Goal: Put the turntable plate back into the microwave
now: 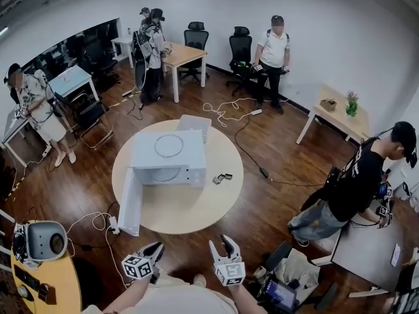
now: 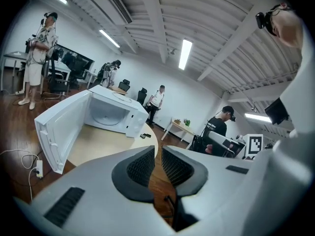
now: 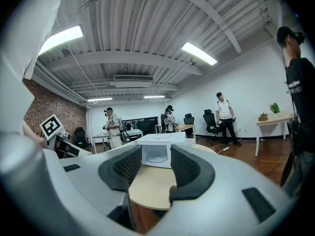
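Both grippers hang empty, well short of the white boxy microwave (image 1: 190, 150): left gripper's (image 1: 153, 247) jaws a slit apart, right gripper's (image 1: 220, 242) wide. A round clear plate (image 2: 104, 121) seems to sit in its open cavity, a thin ring (image 1: 169, 157) on its roof; confirm which before reaching

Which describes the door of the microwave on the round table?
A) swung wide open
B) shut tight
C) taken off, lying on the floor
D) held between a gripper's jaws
A: the microwave stands on the round table with its door hinged out wide, leaving the inside open to view.
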A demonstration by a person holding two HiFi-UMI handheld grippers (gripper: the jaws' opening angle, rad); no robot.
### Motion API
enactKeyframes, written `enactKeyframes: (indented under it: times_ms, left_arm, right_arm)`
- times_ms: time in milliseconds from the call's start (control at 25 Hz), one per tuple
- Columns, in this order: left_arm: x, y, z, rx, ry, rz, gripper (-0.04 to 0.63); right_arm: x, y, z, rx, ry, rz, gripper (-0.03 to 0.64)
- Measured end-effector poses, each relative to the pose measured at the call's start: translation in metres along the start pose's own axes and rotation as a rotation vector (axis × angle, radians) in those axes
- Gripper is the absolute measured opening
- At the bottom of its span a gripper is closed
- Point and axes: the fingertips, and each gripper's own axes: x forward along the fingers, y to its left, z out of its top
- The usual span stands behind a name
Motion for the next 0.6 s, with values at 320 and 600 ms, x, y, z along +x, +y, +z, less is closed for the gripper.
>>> enactKeyframes:
  times_ms: [320, 600]
  left_arm:
    - [-0.021, 0.018, -0.001, 0.025, 0.033, -0.010, 0.049]
    - [-0.029, 0.017, 0.003, 0.030, -0.003, -0.005, 0.049]
  right_arm:
    - [0.026, 0.040, 0.010, 0.024, -0.013, 0.011, 0.190]
    - [0.033, 0.054, 0.009, -0.015, -0.006, 0.023, 0.190]
